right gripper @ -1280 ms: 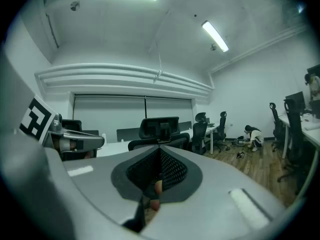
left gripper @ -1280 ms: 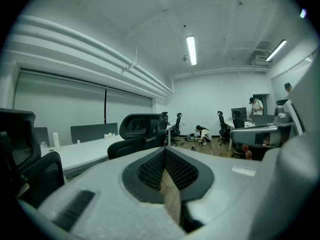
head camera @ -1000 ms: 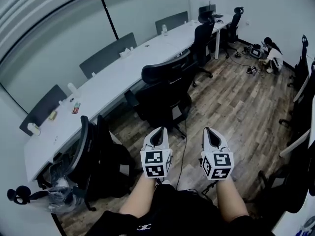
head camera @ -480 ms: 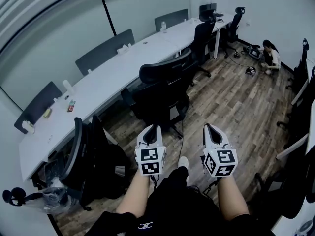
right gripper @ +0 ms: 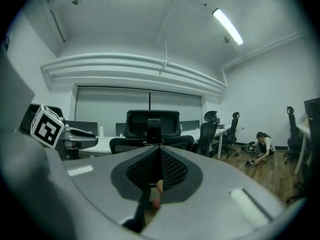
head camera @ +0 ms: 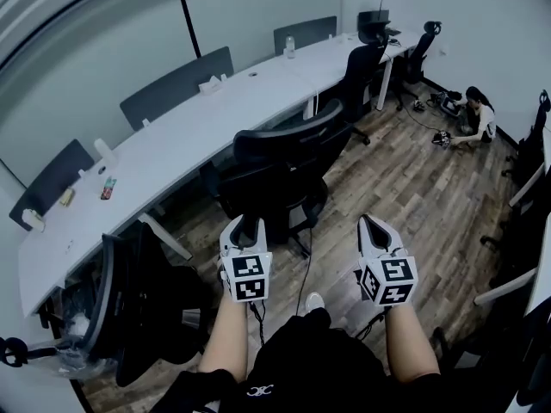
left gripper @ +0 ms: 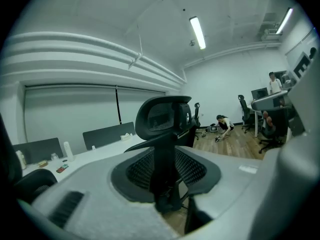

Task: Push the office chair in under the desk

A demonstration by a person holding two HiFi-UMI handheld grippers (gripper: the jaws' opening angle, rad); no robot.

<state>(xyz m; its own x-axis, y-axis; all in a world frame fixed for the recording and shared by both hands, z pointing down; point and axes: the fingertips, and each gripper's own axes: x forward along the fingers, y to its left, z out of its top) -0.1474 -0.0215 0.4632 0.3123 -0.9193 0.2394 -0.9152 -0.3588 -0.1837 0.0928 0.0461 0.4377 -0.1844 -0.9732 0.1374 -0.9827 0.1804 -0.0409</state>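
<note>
A black mesh-backed office chair (head camera: 277, 169) stands pulled out from the long white desk (head camera: 198, 114), its back toward me. My left gripper (head camera: 243, 231) hangs in the air short of the chair back, touching nothing. Its jaws are opening, and only the distant chair headrest (left gripper: 162, 116) shows through the gap of the left gripper (left gripper: 167, 181). My right gripper (head camera: 374, 229) is held level with it to the right, shut and empty. In the right gripper view the chair (right gripper: 152, 124) is straight ahead beyond the shut right gripper (right gripper: 156, 176).
A second black chair (head camera: 129, 304) sits at the lower left, another (head camera: 362, 63) farther along the desk. A person (head camera: 476, 110) crouches on the wood floor at the far right. More chairs (head camera: 529, 196) line the right side. A cable (head camera: 303, 274) runs across the floor.
The view has come closer to the pulled-out chair. My left gripper has drifted left, so the two grippers are farther apart. A shoe now shows between my arms.
</note>
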